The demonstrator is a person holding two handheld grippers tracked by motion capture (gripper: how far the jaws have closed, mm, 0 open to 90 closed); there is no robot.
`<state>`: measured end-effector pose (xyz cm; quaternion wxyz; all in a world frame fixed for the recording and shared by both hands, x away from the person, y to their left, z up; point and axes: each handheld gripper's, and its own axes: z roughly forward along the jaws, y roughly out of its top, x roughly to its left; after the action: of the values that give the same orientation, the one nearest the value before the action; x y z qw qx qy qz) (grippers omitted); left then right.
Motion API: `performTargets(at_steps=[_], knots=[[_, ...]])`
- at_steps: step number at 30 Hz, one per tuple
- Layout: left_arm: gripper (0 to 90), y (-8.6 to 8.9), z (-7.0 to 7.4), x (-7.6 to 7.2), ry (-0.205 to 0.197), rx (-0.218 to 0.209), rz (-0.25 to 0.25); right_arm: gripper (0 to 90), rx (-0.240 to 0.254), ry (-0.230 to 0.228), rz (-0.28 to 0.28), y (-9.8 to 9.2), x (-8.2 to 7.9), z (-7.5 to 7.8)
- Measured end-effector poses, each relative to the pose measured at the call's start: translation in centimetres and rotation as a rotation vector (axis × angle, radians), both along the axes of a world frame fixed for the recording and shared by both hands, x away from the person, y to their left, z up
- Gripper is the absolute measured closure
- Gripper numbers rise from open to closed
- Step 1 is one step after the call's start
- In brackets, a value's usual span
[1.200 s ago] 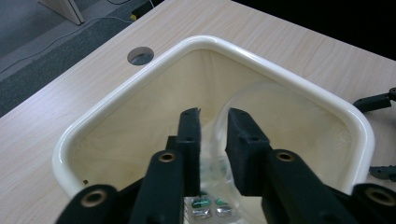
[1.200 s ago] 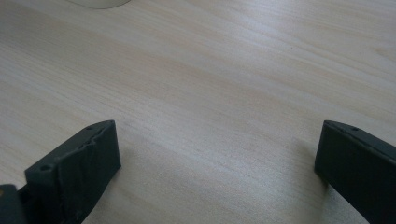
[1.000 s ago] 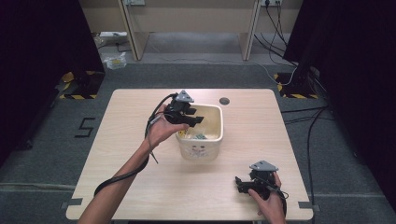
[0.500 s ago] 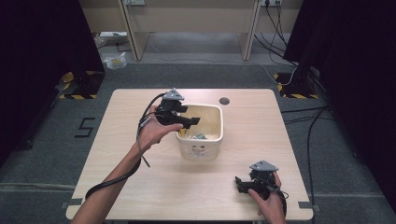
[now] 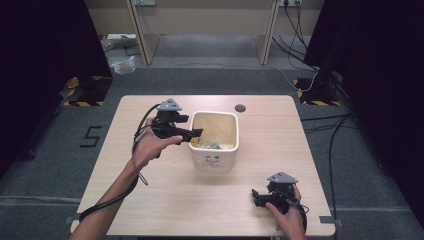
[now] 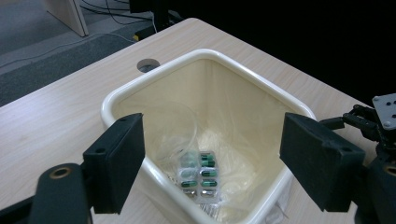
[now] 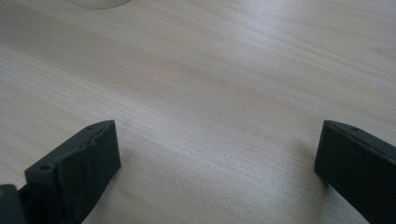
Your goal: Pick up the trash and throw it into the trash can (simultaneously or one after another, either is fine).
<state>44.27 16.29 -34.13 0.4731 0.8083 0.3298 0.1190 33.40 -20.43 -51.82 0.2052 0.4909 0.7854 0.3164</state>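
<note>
A cream square bin point(image 5: 214, 161) stands mid-table with a clear liner. At its bottom lies a blister pack of green capsules point(image 6: 198, 173). My left gripper point(image 5: 196, 134) hovers at the bin's left rim point(image 6: 154, 77) and points into it. Its jaws have just been opening and now stand wide, open point(image 6: 217, 158), with nothing gripped between the pads. My right gripper point(image 5: 256, 196) rests low near the table's front right corner. It is open point(image 7: 217, 163) over bare wood, with nothing between its jaws.
A round cable hole point(image 5: 240, 108) sits in the tabletop behind the bin. The wooden table point(image 5: 280, 145) has bare surface on either side of the bin. Cables trail on the floor to the right, and dark curtains flank the scene.
My left gripper has drawn back to the left, from above the bin's inside to its left rim. The right gripper has stayed put.
</note>
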Motion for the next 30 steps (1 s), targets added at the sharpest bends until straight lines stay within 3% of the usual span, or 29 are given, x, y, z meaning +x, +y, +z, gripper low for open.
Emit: performTargets(at_steps=[17, 22, 25, 30], knots=[[20.4, 5.5, -1.1, -2.2, -0.008, -0.045, 0.064, 0.4, 0.001, 0.003, -0.002, 0.0, 0.0, 0.0], [20.1, 7.2, -2.2, -3.0, -0.008, -0.061, 0.084, 0.4, 0.0, 0.001, -0.001, 0.0, 0.0, 0.0], [19.9, 8.1, -3.2, -3.5, 0.004, -0.097, 0.096, 0.4, 0.001, 0.002, -0.001, 0.0, 0.0, 0.0], [19.5, 8.9, -5.1, -4.3, 0.007, -0.102, 0.112, 0.4, 0.002, 0.003, -0.003, 0.0, 0.0, 0.0]])
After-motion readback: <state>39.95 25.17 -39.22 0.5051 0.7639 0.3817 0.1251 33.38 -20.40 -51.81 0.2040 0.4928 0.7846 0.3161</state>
